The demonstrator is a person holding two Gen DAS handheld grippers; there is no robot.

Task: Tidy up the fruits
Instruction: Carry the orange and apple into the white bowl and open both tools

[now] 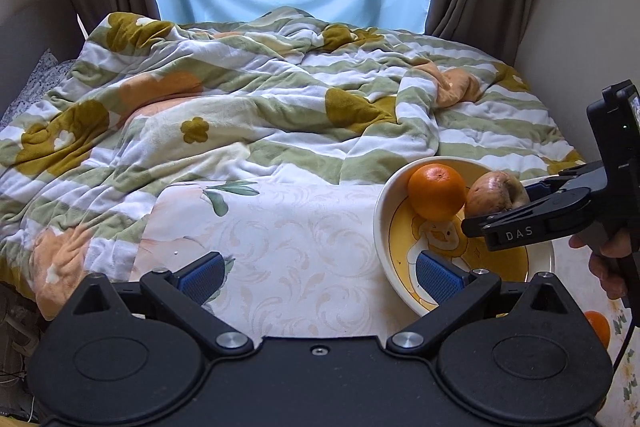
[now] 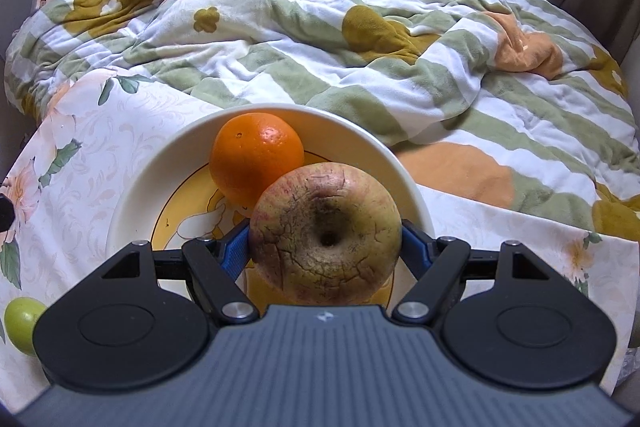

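Observation:
A cream plate [image 2: 132,195] with a yellow cartoon centre stands on the flowered tablecloth and holds an orange [image 2: 256,159]. My right gripper [image 2: 325,243] is shut on a wrinkled reddish-yellow apple [image 2: 325,227], held over the plate right beside the orange. In the left wrist view the plate [image 1: 380,223], orange [image 1: 436,191] and apple [image 1: 496,193] sit at the right, with the right gripper [image 1: 500,205] reaching in from the right edge. My left gripper [image 1: 320,277] stands open over bare cloth left of the plate, with nothing between its blue pads.
A small green fruit [image 2: 22,319] lies on the cloth left of the plate. A second orange [image 1: 598,327] lies near the cloth's right edge. A rumpled striped quilt [image 1: 240,99] covers the bed behind. A hand [image 1: 608,267] holds the right gripper's handle.

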